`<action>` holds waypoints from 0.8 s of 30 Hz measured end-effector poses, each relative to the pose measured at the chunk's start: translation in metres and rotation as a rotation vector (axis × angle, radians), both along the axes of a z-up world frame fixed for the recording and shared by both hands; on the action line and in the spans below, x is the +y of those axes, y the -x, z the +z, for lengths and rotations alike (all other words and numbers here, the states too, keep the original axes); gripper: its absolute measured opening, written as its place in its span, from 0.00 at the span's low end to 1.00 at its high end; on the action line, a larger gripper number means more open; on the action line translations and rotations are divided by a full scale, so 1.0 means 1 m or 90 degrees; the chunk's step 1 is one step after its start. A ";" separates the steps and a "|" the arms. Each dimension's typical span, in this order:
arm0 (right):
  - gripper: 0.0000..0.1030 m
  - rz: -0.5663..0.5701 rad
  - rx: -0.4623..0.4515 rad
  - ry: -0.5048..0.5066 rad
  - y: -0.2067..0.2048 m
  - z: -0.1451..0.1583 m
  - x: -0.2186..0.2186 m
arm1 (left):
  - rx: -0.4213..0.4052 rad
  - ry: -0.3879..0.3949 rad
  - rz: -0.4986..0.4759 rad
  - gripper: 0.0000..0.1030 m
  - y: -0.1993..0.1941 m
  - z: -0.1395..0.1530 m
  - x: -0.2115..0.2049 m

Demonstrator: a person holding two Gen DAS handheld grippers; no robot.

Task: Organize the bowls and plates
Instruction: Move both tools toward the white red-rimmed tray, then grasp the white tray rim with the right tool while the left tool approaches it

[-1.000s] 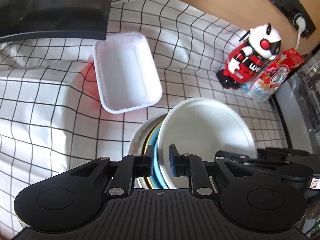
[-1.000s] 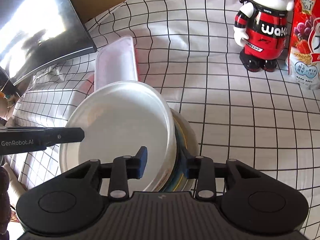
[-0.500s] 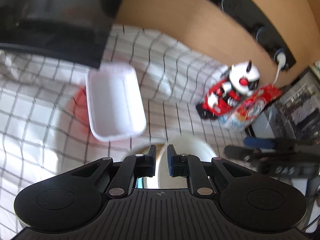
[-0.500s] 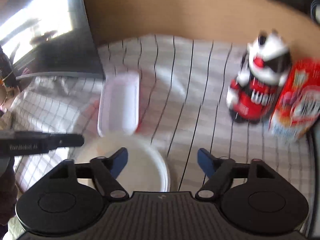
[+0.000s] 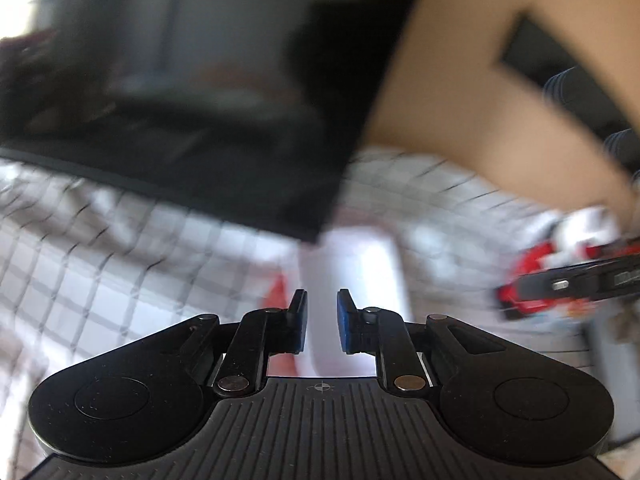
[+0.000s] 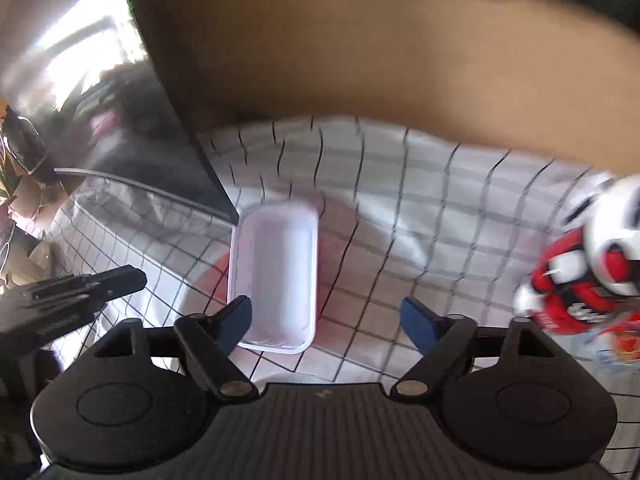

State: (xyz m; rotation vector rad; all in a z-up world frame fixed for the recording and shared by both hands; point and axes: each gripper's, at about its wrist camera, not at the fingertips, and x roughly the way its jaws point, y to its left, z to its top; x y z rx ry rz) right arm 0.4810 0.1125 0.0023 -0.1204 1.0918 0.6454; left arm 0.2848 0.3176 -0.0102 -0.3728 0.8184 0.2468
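Both grippers have lifted off the stacked bowls, which have dropped out of both views. My right gripper (image 6: 326, 318) has just narrowed its jaws a little, though they gape wide, empty. My left gripper (image 5: 322, 326) has eased to a narrow gap, holding nothing. Only the white tray (image 6: 276, 276) remains: lower centre of the right view, long axis running away from me, lying nearer the right jaws.

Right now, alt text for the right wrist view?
The right gripper hangs open and empty above a white rectangular tray lying on a checked tablecloth. The left gripper pokes in from the left edge, and a blurred red-and-white toy robot stands at the right. A dark screen leans behind the tray.
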 end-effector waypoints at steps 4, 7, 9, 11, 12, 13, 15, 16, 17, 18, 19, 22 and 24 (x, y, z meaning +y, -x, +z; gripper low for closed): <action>0.47 0.030 0.072 0.023 -0.026 -0.055 0.029 | 0.085 0.029 0.064 0.17 -0.024 -0.046 0.008; 0.47 0.049 0.100 0.037 -0.031 -0.084 0.040 | 0.126 0.028 0.086 0.17 -0.032 -0.069 0.009; 0.47 0.063 0.098 0.046 -0.034 -0.094 0.045 | 0.137 0.021 0.091 0.17 -0.035 -0.077 0.007; 0.47 0.072 0.093 0.051 -0.037 -0.101 0.047 | 0.139 0.026 0.091 0.17 -0.037 -0.080 0.008; 0.47 0.075 0.091 0.052 -0.039 -0.102 0.048 | 0.138 0.029 0.089 0.17 -0.037 -0.080 0.008; 0.47 0.078 0.090 0.054 -0.041 -0.104 0.047 | 0.137 0.030 0.087 0.17 -0.038 -0.080 0.009; 0.47 0.083 0.090 0.055 -0.044 -0.106 0.046 | 0.134 0.033 0.083 0.17 -0.042 -0.081 0.009; 0.47 0.086 0.091 0.054 -0.046 -0.106 0.046 | 0.128 0.037 0.081 0.17 -0.043 -0.081 0.011; 0.47 0.090 0.091 0.053 -0.048 -0.109 0.048 | 0.123 0.044 0.081 0.17 -0.045 -0.081 0.013; 0.47 0.094 0.091 0.053 -0.049 -0.110 0.049 | 0.119 0.051 0.083 0.17 -0.046 -0.084 0.016; 0.47 0.099 0.094 0.052 -0.050 -0.113 0.051 | 0.115 0.056 0.088 0.17 -0.049 -0.087 0.018; 0.47 0.110 0.108 0.049 -0.053 -0.121 0.057 | 0.129 0.059 0.101 0.17 -0.057 -0.098 0.022; 0.47 0.115 0.115 0.052 -0.055 -0.127 0.063 | 0.133 0.069 0.094 0.18 -0.063 -0.103 0.023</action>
